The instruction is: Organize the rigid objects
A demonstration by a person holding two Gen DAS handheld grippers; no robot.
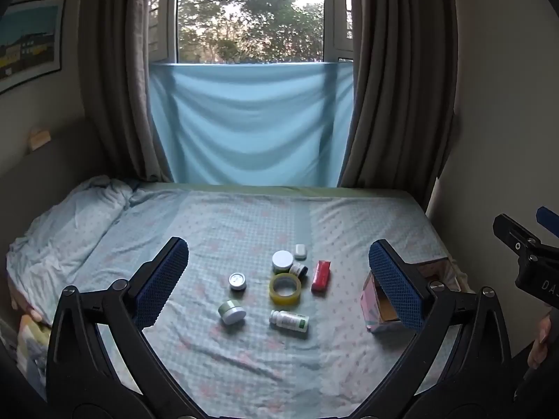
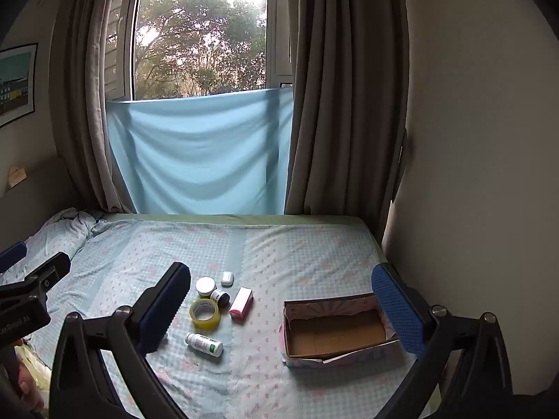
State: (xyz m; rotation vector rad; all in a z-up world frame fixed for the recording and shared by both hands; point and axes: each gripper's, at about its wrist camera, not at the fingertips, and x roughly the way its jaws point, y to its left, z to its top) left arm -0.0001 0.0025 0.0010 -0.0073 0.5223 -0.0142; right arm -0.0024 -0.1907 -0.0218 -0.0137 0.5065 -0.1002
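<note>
Nearest, left gripper (image 1: 279,282): jaws spread wide, holding nothing, above the bed (image 1: 244,366).
Right gripper (image 2: 283,310): likewise wide, nothing held.
White bottle (image 1: 289,320): lying flat, between left fingers.
Tape roll (image 1: 285,289): just behind it.
Red box (image 1: 321,276): right of tape.
Cardboard box (image 2: 335,330): open, nothing visible inside, by right finger.

Bedroom setup: bed (image 1: 244,366) with a pale blue floral sheet, grey-brown curtains (image 1: 401,80) around a window (image 1: 251,14) showing trees, light-blue cloth (image 1: 251,122) across its lower half, framed picture (image 1: 29,40) on the left wall.
</note>
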